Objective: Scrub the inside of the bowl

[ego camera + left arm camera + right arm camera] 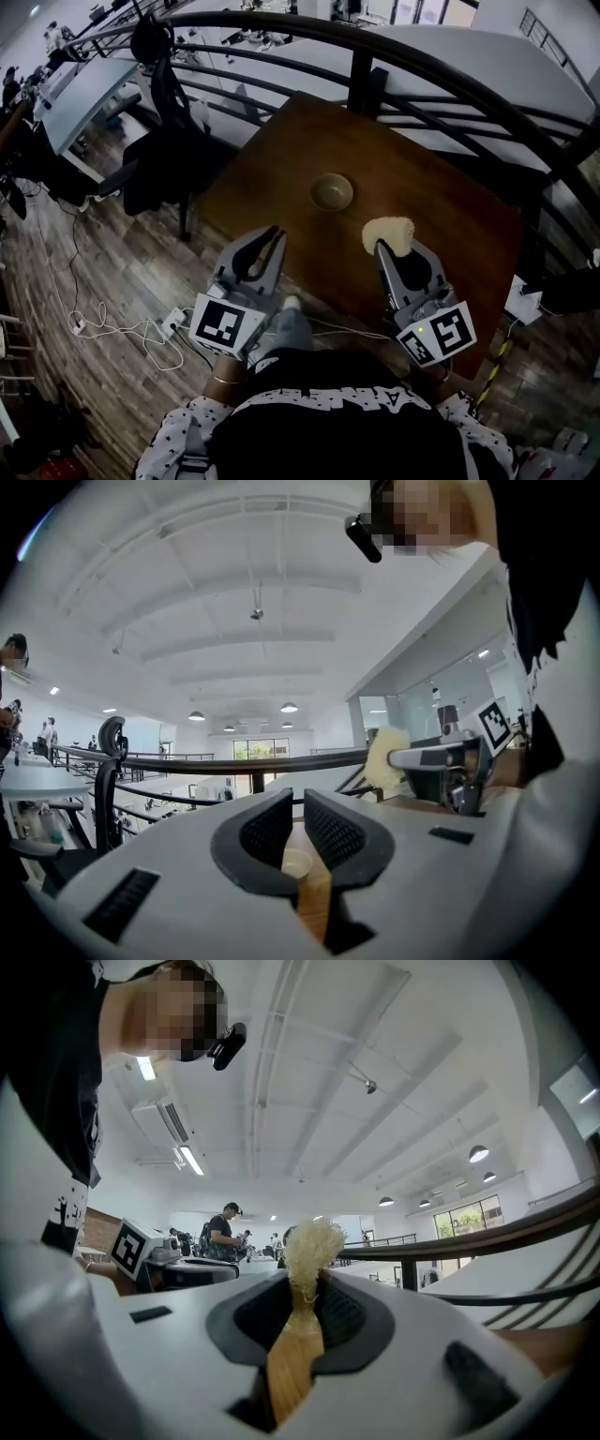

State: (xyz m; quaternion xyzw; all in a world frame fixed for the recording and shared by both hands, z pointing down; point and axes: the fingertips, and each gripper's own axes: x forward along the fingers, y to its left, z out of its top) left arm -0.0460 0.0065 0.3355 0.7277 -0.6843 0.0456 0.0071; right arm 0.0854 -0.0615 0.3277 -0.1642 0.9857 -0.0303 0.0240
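Noting the layout ahead of the scrub: the bowl (332, 191) is sitting upright and mouth-up on the brown table (450, 225), well clear of both tools and untouched. It is lying ahead of the two grippers, roughly between the lines they are pointing along.

The left gripper (276, 232) is pointing almost straight at it, since in the left gripper view the bowl is showing low through the slit. Its jaws are standing nearly together with nothing between them.

The right gripper (306, 1290) is clamping the wooden handle of a brush (388, 232). The handle is running along the gripper's own line and the pale fibre head is sticking out past the jaw tips. From that head the bowl is lying forward and to the left, at about the same remove as from the left jaws.

Judgement: the head is needing to swing left over the rim and tip down, while the left jaws are well placed to steady the near rim.
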